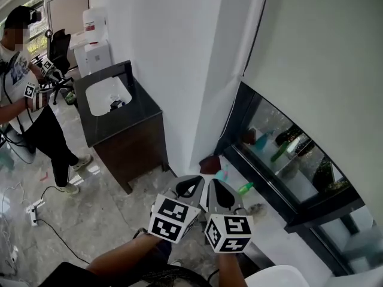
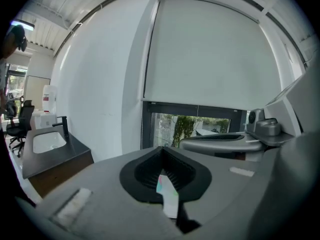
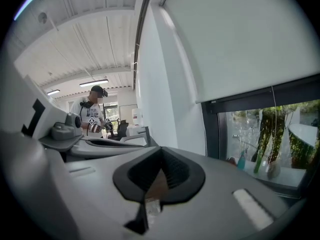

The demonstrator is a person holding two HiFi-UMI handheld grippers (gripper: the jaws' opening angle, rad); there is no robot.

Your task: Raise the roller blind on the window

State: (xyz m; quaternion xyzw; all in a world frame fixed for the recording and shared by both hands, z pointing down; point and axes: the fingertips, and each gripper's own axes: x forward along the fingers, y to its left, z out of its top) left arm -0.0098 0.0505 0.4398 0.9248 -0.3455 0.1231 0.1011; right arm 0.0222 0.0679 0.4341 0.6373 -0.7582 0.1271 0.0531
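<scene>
We count two hand-held grippers, side by side and nearly touching. The left hand-held gripper (image 1: 190, 186) and the right hand-held gripper (image 1: 219, 191) each carry one marker cube (image 1: 173, 218) printed with black-and-white squares. Both have their jaws pressed together with nothing pinched between them.

One roller blind (image 1: 317, 52) hangs ahead of and above both, covering most of the one window (image 1: 281, 160). A strip of glass shows under its bottom edge. One teal bottle (image 3: 242, 160) stands on the sill ahead of the right one.

Left of the left one is one dark cabinet (image 1: 128, 142) with one white basin (image 1: 105, 94) and one black tap (image 2: 64, 125). Further left stands one person (image 1: 36, 118). Beyond the cabinet sits one white container (image 1: 94, 18) with a red label, its print too small to read.
</scene>
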